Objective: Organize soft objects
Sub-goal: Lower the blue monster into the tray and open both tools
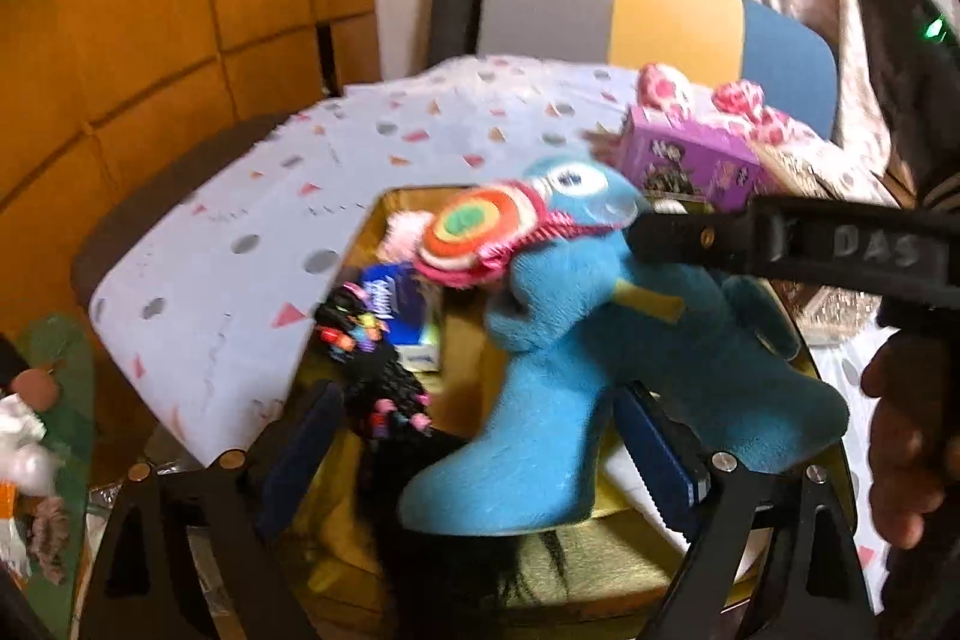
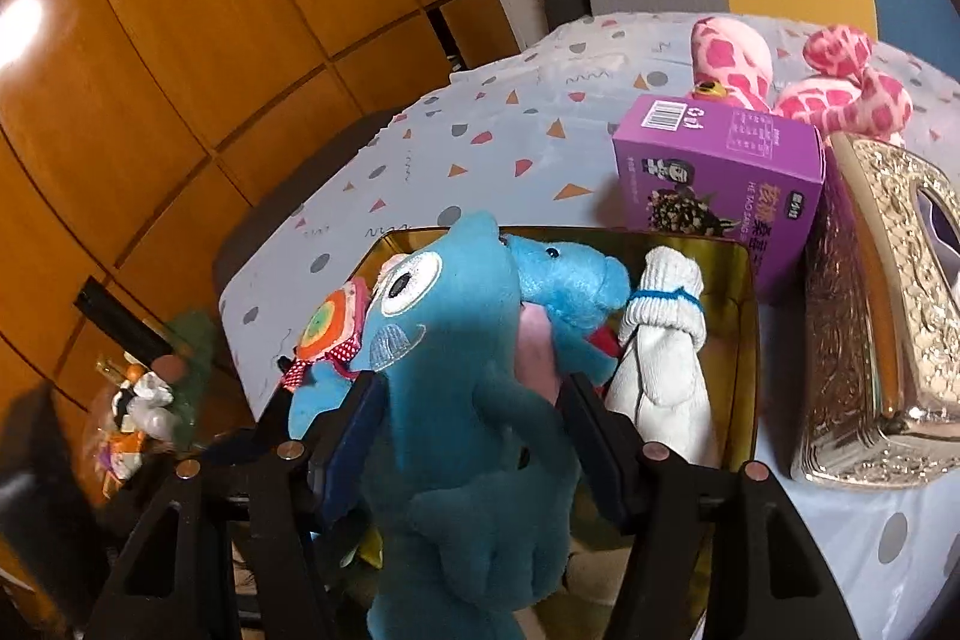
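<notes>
A: Looking at the gold box (image 2: 744, 280) on the table, I'd say the blue plush toy (image 2: 456, 376) hangs right over its open top, standing nearly upright with its head toward the far rim and its legs toward the near one

B: Who has it, though?

A: The right gripper (image 2: 474, 436), pinching it around the middle, one pad on each flank. The left gripper (image 1: 480, 436) has its jaws spread wide; a blue leg sits between them, but I can't see a pad pressing on it.

B: So the left one is out of it?

A: I'd judge so. The right hand is the one that counts, and the toy's long axis runs up and down, which is the awkward bit.

B: Because the box is already crowded?

A: Yes. Inside it, toward the right wall, there's a white rolled sock (image 2: 660, 340), a smaller blue plush (image 2: 570, 292) at the far end, and a black beaded thing (image 1: 372, 364) against the left side. The toy probably has to tip over and lie along the box to fit.

B: And outside the box?

A: Beyond its far right corner stands a purple carton (image 2: 720, 172), with a pink spotted plush (image 2: 780, 76) behind that, well apart from either tool
</notes>
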{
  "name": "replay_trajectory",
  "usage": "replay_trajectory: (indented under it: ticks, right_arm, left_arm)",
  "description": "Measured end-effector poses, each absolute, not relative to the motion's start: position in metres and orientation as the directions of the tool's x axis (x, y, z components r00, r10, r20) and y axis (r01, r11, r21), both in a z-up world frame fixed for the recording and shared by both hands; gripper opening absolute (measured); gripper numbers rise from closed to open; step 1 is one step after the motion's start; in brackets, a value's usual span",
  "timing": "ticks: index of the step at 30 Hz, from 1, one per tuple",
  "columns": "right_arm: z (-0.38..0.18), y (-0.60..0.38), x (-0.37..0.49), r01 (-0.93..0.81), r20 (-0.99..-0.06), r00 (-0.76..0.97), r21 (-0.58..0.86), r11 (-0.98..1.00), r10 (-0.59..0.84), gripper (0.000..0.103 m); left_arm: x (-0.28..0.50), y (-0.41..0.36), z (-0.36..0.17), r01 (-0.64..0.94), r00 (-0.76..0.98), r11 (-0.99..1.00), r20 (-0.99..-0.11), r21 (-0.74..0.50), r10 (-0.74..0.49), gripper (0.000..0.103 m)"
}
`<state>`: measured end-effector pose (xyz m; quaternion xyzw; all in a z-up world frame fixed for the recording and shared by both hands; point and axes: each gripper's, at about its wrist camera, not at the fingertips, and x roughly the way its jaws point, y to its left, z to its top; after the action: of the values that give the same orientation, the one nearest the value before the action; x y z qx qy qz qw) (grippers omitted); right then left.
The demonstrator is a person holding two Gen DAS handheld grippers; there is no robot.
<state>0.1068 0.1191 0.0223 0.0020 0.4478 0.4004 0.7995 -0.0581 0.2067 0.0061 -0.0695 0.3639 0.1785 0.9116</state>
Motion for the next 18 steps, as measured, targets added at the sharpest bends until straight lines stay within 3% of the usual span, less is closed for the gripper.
replay_trajectory:
  ticks: [9,18]
  right_arm:
    - [0.031,0.107,0.102,-0.612,-0.707,0.299,0.373,0.697,0.641,0.062]
    - [0.057,0.078,0.069,-0.595,-0.682,0.459,0.240,0.767,0.570,0.065]
  left_arm:
    - [-0.083,0.206,0.035,-0.431,0.722,0.901,-0.614,-0.041,0.317,0.103]
    - [-0.097,0.192,0.052,-0.459,0.738,0.886,-0.580,-0.057,0.345,0.103]
